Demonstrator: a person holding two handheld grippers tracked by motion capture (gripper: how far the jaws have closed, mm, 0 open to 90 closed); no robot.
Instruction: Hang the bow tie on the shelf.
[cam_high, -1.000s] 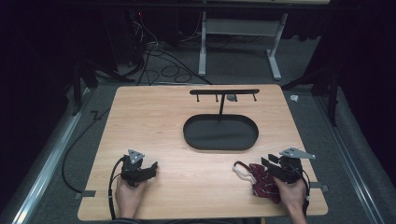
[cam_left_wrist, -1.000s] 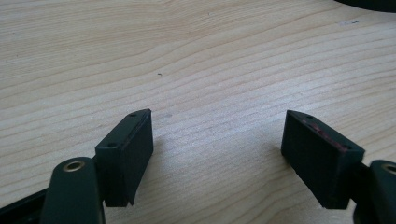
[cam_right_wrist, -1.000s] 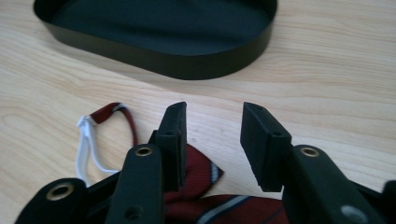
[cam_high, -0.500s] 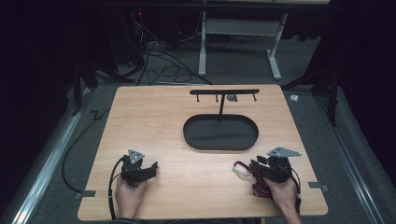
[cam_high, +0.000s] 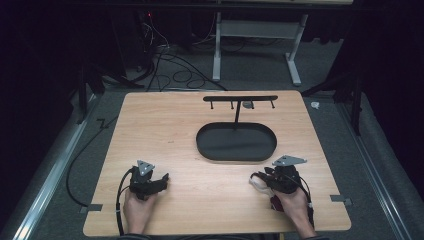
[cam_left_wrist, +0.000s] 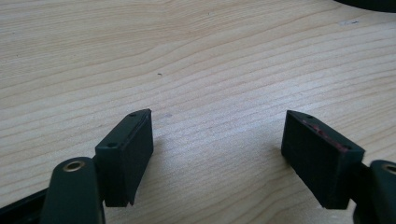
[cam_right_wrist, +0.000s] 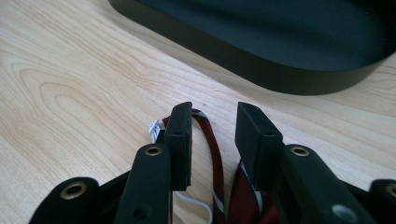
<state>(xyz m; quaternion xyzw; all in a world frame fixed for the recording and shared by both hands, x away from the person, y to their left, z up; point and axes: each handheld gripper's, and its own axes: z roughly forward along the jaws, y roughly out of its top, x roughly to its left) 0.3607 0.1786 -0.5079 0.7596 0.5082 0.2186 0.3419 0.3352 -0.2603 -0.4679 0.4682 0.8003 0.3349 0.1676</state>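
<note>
A dark red striped strap (cam_right_wrist: 215, 154) with a white cord end (cam_high: 257, 183) lies on the wooden table (cam_high: 200, 125) near its front right. My right gripper (cam_high: 261, 178) is low over it. In the right gripper view the strap runs between the two black jaws of that gripper (cam_right_wrist: 215, 135). They have just been closing, but a gap remains on each side, so it is open. My left gripper (cam_high: 163, 179) rests at the front left. Its jaws (cam_left_wrist: 217, 154) stand wide apart over bare wood, with nothing between them.
A black oval tray (cam_high: 235, 155) sits just beyond the right gripper, its wall close ahead (cam_right_wrist: 261, 70). A black T-shaped rack with small hooks (cam_high: 240, 98) rises from the tray's far side. Cables and a desk frame lie on the floor behind the table.
My right gripper has slid left across the table over the strap, covering most of it. The left gripper has not moved.
</note>
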